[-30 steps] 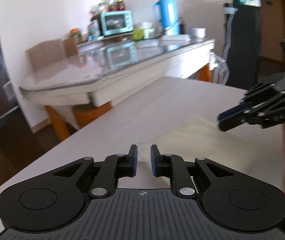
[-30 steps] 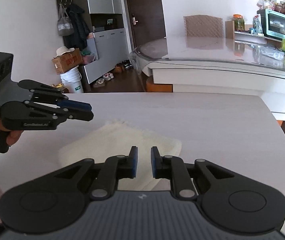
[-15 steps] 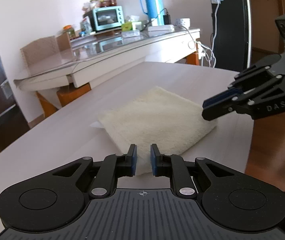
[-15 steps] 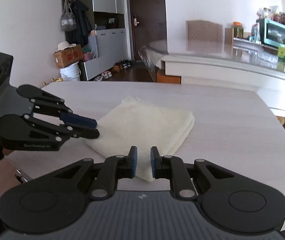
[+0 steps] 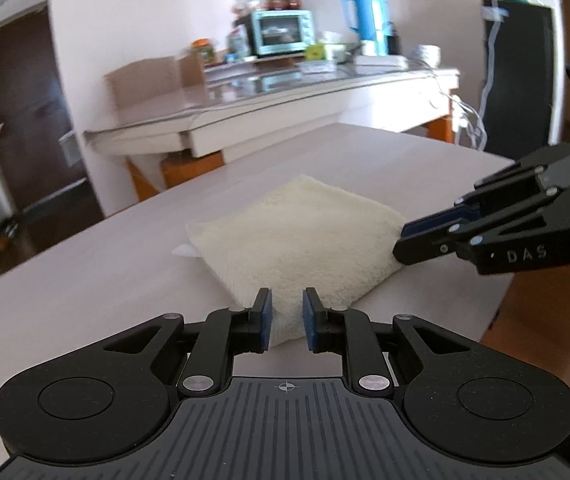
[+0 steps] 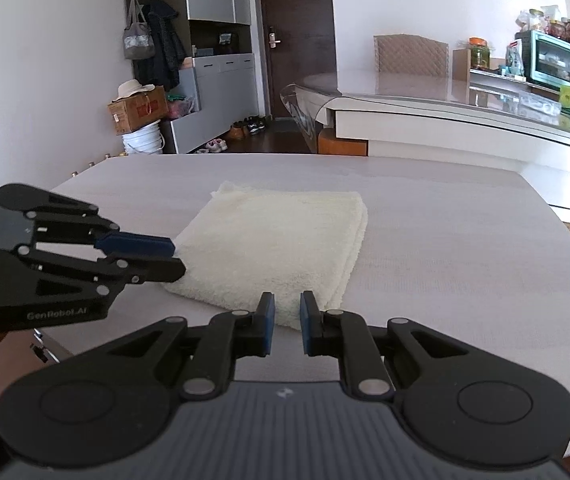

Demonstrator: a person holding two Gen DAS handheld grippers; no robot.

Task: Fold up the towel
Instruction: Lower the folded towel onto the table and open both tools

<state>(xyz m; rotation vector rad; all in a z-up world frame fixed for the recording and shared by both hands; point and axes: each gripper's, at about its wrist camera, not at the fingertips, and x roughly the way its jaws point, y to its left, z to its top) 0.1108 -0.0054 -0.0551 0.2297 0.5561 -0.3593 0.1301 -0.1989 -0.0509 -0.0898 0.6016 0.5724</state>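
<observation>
Hovering slightly parted and empty beside the folded towel (image 6: pixel 281 240), left gripper (image 5: pixel 287 316) and right gripper (image 6: pixel 286 322) suggest folding is complete.

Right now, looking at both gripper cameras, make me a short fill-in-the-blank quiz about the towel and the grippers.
1. The cream towel lies folded on the ____ table.
2. The fingers of the left gripper are ____, with a narrow gap, holding nothing.
3. The right gripper points at the towel's ____ edge.
4. The oven on the far counter is ____ in colour.

Missing words: white; open; near; turquoise
</observation>
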